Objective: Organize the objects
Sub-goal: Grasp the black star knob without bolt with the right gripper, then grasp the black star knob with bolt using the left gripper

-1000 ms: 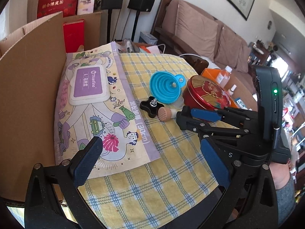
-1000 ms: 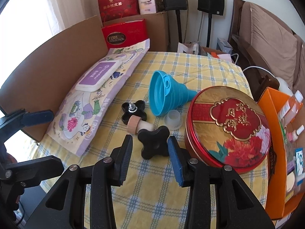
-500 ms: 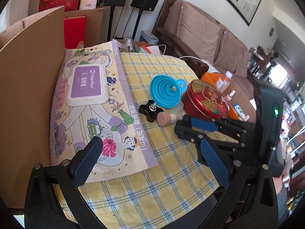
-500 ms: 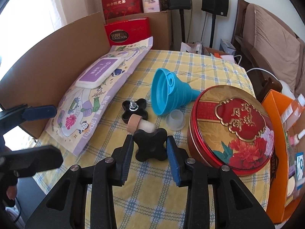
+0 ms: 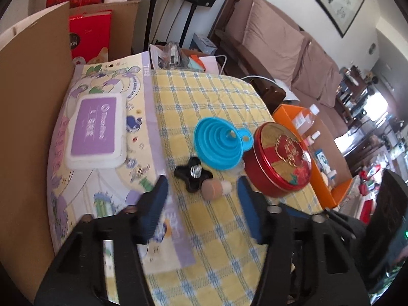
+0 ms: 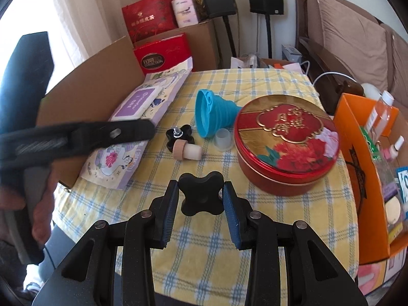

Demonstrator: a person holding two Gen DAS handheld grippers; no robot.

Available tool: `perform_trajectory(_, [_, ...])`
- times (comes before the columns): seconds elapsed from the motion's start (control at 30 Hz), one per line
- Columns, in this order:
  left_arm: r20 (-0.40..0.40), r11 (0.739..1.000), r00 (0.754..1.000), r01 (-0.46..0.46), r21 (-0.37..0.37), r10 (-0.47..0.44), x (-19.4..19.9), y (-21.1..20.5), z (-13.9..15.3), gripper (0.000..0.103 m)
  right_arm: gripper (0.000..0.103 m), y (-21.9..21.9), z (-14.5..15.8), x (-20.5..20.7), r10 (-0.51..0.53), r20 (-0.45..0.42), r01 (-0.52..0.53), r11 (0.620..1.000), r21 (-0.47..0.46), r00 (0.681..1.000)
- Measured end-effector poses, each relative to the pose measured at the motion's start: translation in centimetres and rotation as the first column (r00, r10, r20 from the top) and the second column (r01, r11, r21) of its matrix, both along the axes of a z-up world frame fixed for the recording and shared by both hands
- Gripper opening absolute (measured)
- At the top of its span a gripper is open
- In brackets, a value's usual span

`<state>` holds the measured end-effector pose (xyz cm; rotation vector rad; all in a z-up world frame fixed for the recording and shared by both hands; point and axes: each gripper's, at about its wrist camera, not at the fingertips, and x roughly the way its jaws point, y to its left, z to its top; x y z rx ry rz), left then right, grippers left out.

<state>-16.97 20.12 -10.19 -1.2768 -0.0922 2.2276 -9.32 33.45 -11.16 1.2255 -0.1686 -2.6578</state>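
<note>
My right gripper [image 6: 200,199] is shut on a black star knob [image 6: 200,193] and holds it above the checked cloth. A second black knob with a bolt [image 6: 178,134], a cork stopper [image 6: 186,151], a clear cap [image 6: 223,140] and a blue funnel [image 6: 213,113] lie by the red round tin [image 6: 287,140]. My left gripper [image 5: 204,204] is open, just short of the knob [image 5: 192,173] and cork [image 5: 213,190]. The funnel [image 5: 219,145] and tin [image 5: 279,159] lie beyond.
A wipes pack [image 5: 95,132] lies on a printed purple bag along a cardboard wall [image 5: 28,117] on the left. An orange box [image 6: 357,158] of bottles stands to the right of the tin. A sofa is behind the table.
My right gripper closed on the near black knob and lifted it back from the cork. My left gripper moved forward toward the second knob and cork, its fingers narrower.
</note>
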Motion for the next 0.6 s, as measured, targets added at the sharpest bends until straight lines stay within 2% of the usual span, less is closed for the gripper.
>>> perform_trajectory(0.07, [0.0,1.0,1.0,0.009,-0.027,-0.009,-0.7,0.8,-0.2,0.033,0.035,0.2,0.3,0.3,-0.003,-0.004,0.003,1.0,-0.004,1.0])
perform_trajectory(0.13, [0.016,0.999,1.0,0.021,-0.037,-0.02,-1.3,1.5,-0.5,0.026,0.035,0.3,0.4,0.5,-0.006,-0.005,0.006,1.0,-0.007,1.0])
perform_trajectory(0.4, [0.05,0.995,0.998,0.052,-0.08,-0.048,-2.6,3.5,-1.8,0.02,0.035,0.4,0.5,1.1,-0.007,-0.007,0.007,1.0,-0.02,1.0])
perform_trajectory(0.6, [0.022,0.991,0.998,0.064,-0.121,-0.062,-2.3,4.1,-1.8,0.002,0.035,0.6,0.5,1.2,-0.011,-0.008,0.011,1.0,-0.024,1.0])
